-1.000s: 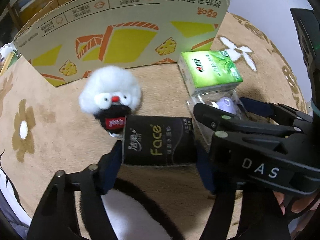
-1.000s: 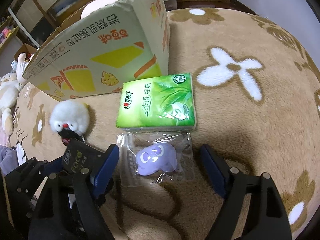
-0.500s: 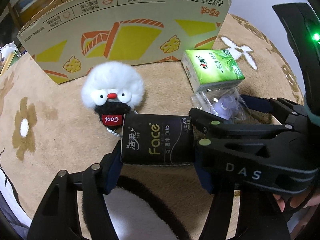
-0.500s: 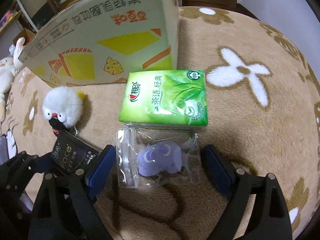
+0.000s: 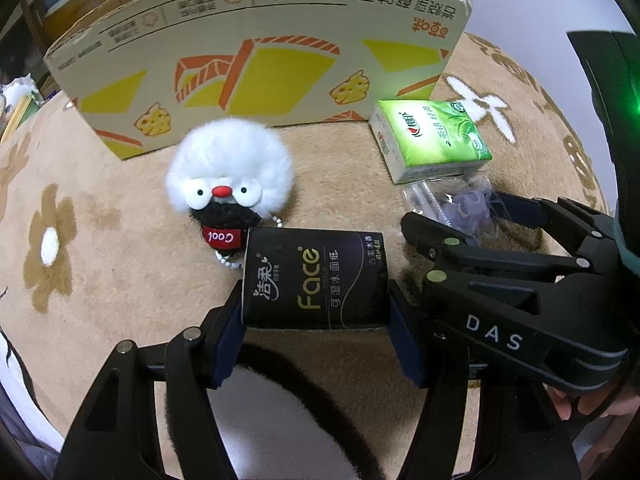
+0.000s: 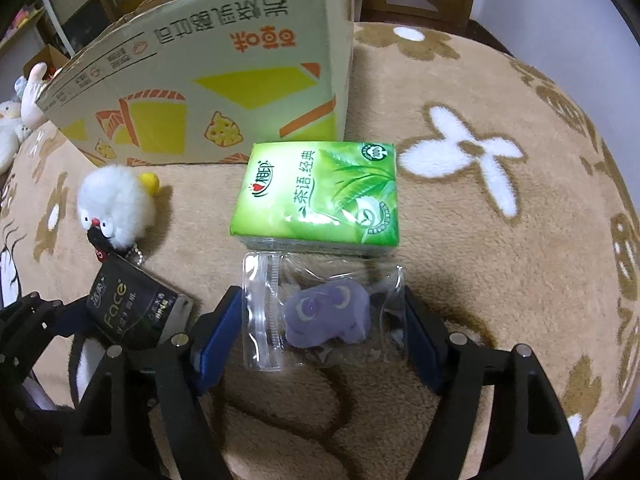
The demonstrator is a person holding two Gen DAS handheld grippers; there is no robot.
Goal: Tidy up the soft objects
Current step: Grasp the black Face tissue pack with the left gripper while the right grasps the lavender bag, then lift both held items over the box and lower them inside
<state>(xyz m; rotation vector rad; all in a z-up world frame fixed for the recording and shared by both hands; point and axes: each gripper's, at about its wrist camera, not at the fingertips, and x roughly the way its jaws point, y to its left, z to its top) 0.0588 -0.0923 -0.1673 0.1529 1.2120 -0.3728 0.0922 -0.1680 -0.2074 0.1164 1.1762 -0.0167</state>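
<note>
You are gripping the black tissue pack (image 5: 316, 280) in your left gripper (image 5: 316, 322), pads pressing on both ends, while your right gripper (image 6: 324, 320) has just been closing around the bagged purple toy (image 6: 326, 314) just beside the green tissue pack (image 6: 320, 188); its pads are reaching the bag's edges. Next comes a firm squeeze, then the cardboard box (image 6: 208, 80). Only the left view is showing the plush's (image 5: 230, 172) face head-on.
</note>
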